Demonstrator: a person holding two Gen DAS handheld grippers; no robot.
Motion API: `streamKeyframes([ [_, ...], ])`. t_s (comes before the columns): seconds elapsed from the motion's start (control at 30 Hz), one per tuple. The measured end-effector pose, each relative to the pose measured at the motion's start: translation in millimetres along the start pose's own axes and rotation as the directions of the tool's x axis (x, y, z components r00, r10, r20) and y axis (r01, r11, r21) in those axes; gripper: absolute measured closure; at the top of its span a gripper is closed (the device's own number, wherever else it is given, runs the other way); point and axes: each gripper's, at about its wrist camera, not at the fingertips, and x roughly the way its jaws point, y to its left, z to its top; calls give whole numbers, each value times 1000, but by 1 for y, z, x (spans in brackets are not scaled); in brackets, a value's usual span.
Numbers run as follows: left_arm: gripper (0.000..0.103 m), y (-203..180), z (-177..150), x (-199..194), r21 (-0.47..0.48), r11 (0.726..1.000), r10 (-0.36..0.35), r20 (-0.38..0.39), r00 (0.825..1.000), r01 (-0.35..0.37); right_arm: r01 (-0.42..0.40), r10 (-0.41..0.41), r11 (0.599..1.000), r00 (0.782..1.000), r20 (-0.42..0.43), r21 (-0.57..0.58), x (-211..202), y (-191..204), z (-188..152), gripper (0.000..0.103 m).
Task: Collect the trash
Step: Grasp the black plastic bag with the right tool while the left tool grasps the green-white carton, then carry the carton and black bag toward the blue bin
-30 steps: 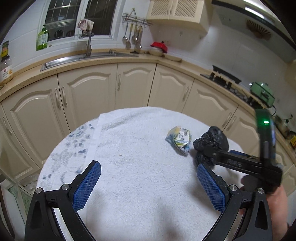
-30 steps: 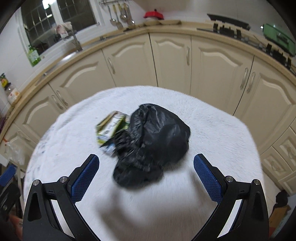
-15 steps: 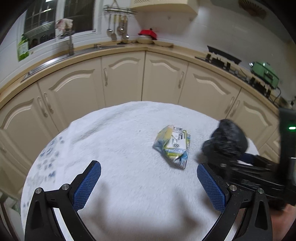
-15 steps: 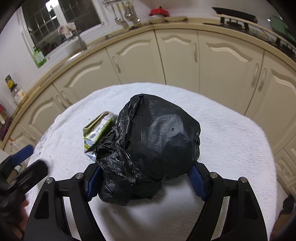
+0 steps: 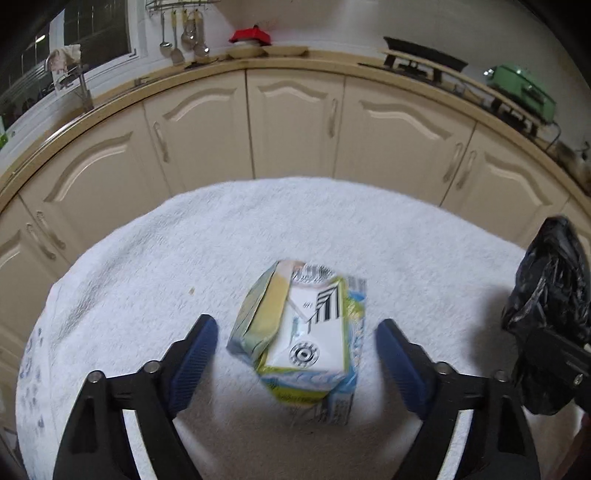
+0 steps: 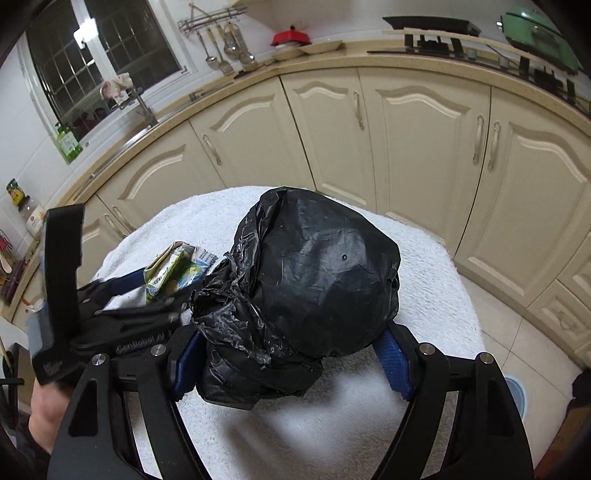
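Note:
A crumpled green, white and blue drink carton [image 5: 301, 339] lies on the white towel-covered round table [image 5: 192, 258]. My left gripper [image 5: 295, 362] is open, its blue pads on either side of the carton with small gaps. My right gripper [image 6: 291, 354] is shut on a stuffed black trash bag [image 6: 317, 280] and holds it above the table. The bag also shows at the right edge of the left wrist view [image 5: 550, 295]. The carton [image 6: 173, 273] and the left gripper [image 6: 122, 325] show left of the bag in the right wrist view.
Cream kitchen cabinets [image 5: 295, 125] curve behind the table. The counter holds a sink faucet [image 5: 79, 85], hanging utensils [image 5: 184, 33], a red pot [image 5: 251, 35] and a green appliance [image 5: 524, 92]. Tiled floor [image 6: 517, 332] lies right of the table.
My left gripper moved forward and its jaws narrowed around the carton. My right gripper closed on the black bag and lifted it off the table.

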Motion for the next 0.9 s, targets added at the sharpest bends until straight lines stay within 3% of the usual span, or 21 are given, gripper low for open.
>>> streamKeyframes([
  [0.07,37,-2,6,6,23,1000,-2,-6,1000,2,-5,5,1000,1000,3,8,-3,-1,-1,22],
  [0.13,38,-1,6,8,18,999,-41,-6,999,42,-4,4,1000,1000,6,10,-6,0,-3,22],
  [0.37,39,3,-12,-9,-23,997,-78,14,997,78,-9,8,1000,1000,29,13,-30,0,-12,22],
  [0.6,39,-6,-24,-61,-58,995,-73,127,989,81,-8,7,1000,997,80,10,-71,2,-21,22],
  [0.9,39,-48,-41,-128,-31,996,-76,256,964,87,-7,7,1000,985,175,0,-137,4,-36,22],
])
